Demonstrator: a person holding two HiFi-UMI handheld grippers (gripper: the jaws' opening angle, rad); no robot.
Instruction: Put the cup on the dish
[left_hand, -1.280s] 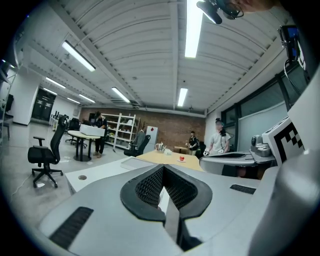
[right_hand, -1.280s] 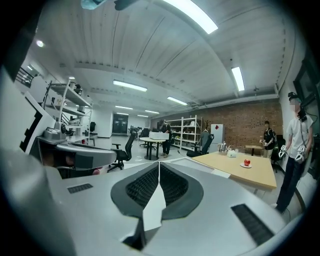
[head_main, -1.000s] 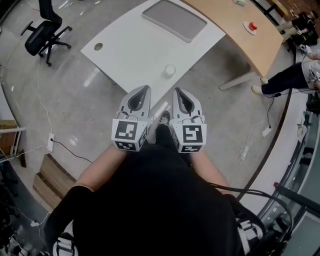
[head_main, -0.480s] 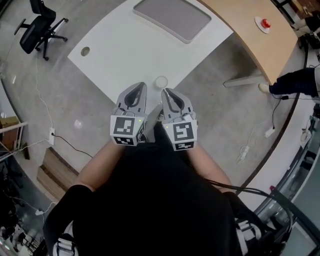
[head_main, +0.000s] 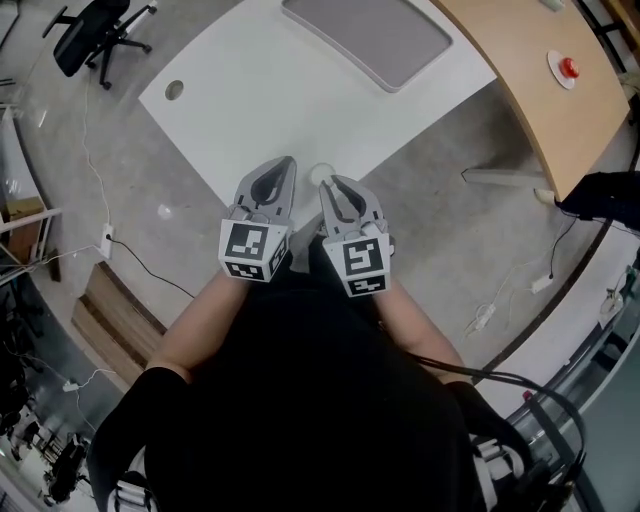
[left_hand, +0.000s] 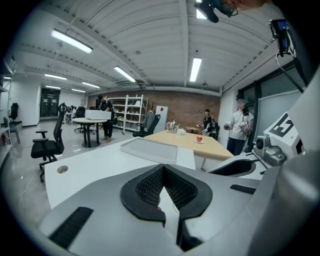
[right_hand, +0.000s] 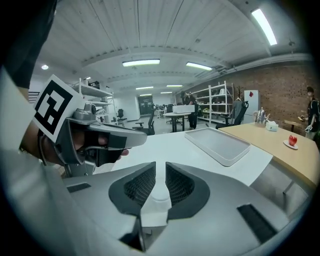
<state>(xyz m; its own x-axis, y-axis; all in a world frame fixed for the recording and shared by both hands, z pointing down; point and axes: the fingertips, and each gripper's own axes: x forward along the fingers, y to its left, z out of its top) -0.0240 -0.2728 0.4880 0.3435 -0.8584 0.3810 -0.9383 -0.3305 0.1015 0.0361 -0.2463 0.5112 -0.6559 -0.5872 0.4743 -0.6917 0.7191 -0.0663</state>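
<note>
A small white cup (head_main: 320, 173) stands near the front corner of the white table (head_main: 260, 100). My right gripper (head_main: 328, 186) hangs just short of it, tip almost at the cup, jaws shut and empty. A rounded white shape that seems to be the cup (right_hand: 160, 196) shows through the slit between its pads. My left gripper (head_main: 286, 162) is beside it over the table's edge, jaws together, holding nothing. A flat grey tray (head_main: 365, 35) lies at the table's far side. A small white dish (head_main: 566, 68) bearing a red object sits on the wooden desk.
The curved wooden desk (head_main: 530, 100) runs along the right, beyond the white table. A black office chair (head_main: 95, 35) stands at the far left. Cables lie on the floor (head_main: 130, 265). People stand in the background (left_hand: 242, 125) near the desk.
Both grippers have come down and forward toward the table's corner. The cup, earlier well ahead of them, now sits right at the right gripper's tip.
</note>
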